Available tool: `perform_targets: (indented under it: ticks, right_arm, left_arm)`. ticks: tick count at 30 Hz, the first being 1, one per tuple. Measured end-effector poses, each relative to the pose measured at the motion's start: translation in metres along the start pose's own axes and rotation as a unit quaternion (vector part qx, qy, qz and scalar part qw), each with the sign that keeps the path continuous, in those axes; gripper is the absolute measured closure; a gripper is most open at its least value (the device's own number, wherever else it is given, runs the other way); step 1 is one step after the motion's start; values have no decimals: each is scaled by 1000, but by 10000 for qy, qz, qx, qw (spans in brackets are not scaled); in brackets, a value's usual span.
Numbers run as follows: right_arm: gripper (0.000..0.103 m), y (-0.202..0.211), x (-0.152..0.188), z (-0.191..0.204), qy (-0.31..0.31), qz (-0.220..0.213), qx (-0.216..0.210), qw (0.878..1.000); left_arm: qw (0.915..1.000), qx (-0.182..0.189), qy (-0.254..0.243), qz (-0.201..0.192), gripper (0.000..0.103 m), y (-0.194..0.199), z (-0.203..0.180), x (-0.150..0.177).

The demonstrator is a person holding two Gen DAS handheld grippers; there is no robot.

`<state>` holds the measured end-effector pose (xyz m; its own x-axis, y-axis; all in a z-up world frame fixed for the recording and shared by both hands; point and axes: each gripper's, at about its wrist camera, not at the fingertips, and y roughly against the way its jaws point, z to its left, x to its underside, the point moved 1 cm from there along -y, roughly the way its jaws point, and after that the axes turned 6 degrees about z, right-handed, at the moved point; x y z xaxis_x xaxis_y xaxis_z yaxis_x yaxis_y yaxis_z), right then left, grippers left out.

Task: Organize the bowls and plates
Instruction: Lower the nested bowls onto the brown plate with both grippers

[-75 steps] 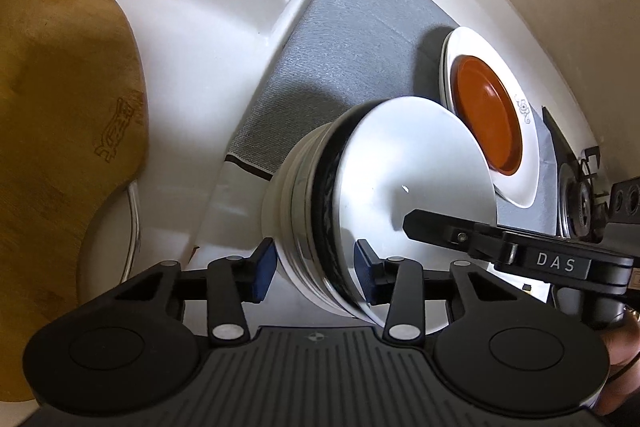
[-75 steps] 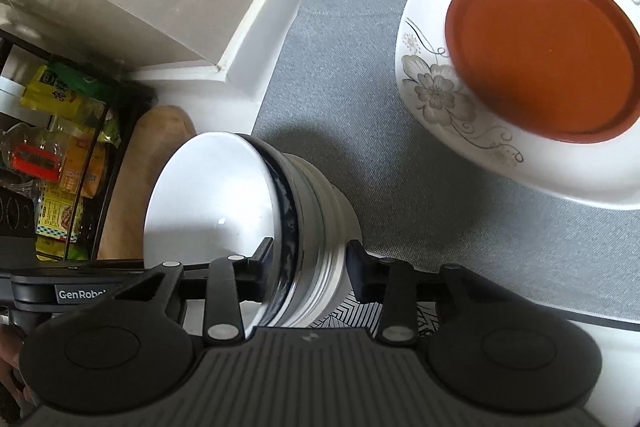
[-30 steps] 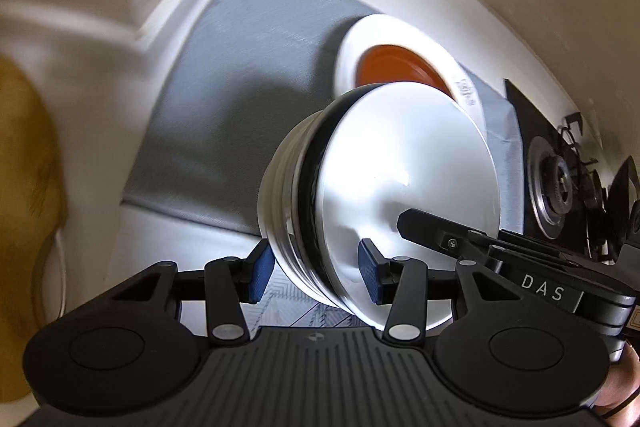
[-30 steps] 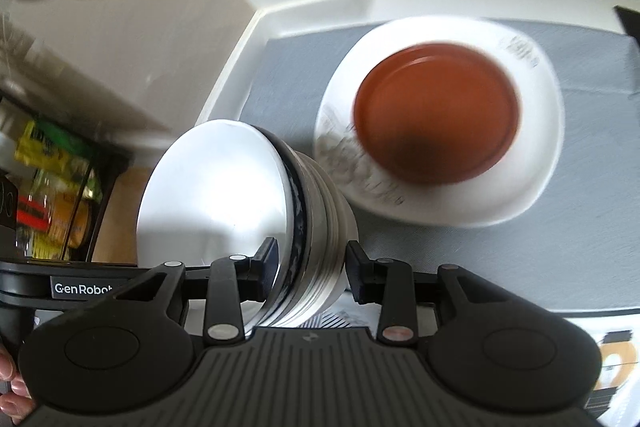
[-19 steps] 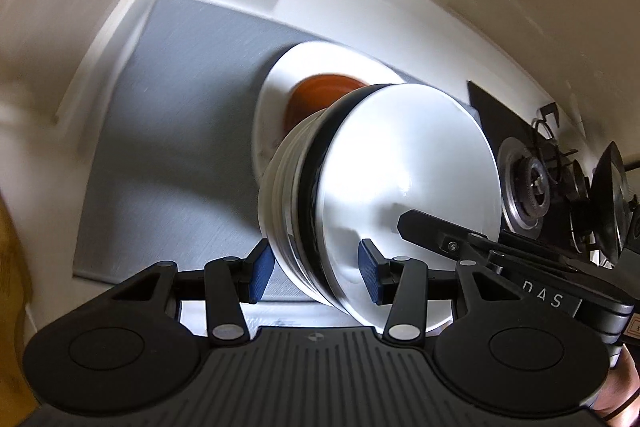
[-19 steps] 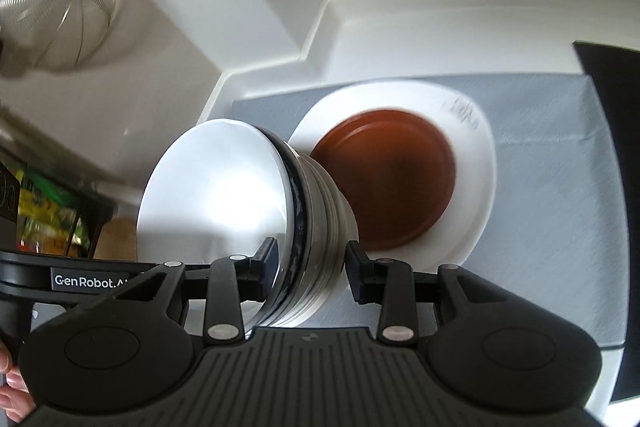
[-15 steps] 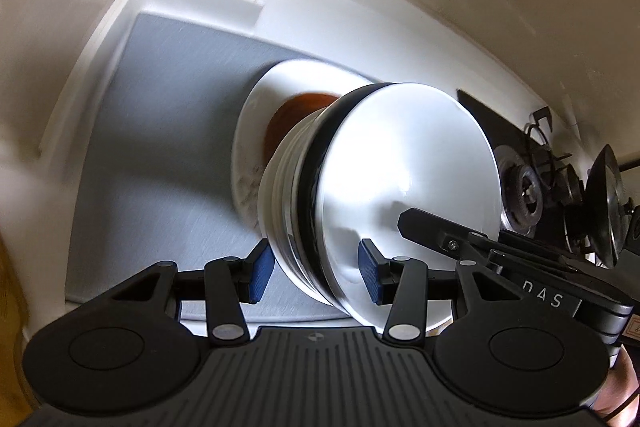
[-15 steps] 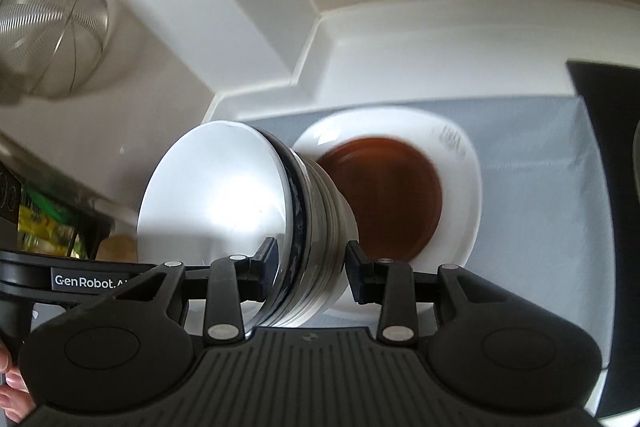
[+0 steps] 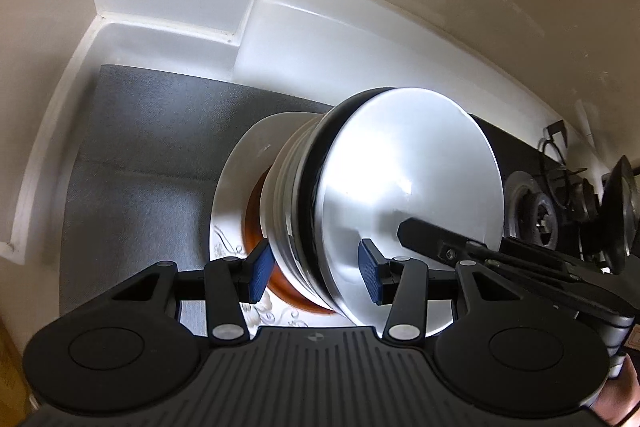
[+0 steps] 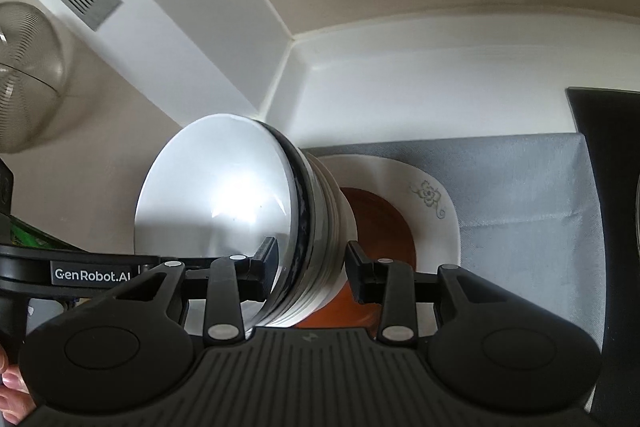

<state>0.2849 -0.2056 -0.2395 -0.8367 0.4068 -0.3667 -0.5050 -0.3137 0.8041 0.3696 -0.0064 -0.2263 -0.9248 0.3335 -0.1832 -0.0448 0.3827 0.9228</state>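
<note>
- Both tongs clamp one stack of bowls [image 9: 384, 211] from opposite sides: left tongs [image 9: 316, 277] w/ blue pads on its rim edges, right tongs [image 10: 308, 269] likewise.
- Stack held tilted, up off the surface, over a brown plate [image 10: 384, 223] lying on a white floral plate [image 10: 424, 187].
- Bowls hide most of the brown plate; near rim of white plate cut off behind tong bodies.
- Grey mat [image 9: 152, 147] under plates; bare mat to its left, wall corner just behind.
- Stove burner [image 9: 536, 215] at right, partly hidden by right tongs' arm.
- Fingertips [image 10: 12, 395] barely in view, lower-left edge.
</note>
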Motion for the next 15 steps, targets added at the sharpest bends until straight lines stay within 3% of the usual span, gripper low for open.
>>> perform_targets:
  ticks: [11, 15]
  right_arm:
    - [64, -36, 9, -17, -116, 75, 339, 9993]
    - [62, -42, 16, -19, -139, 21, 406, 9991]
  left_arm:
    - [9994, 137, 203, 237, 54, -48, 12, -10]
    - [9998, 136, 135, 107, 55, -54, 13, -7]
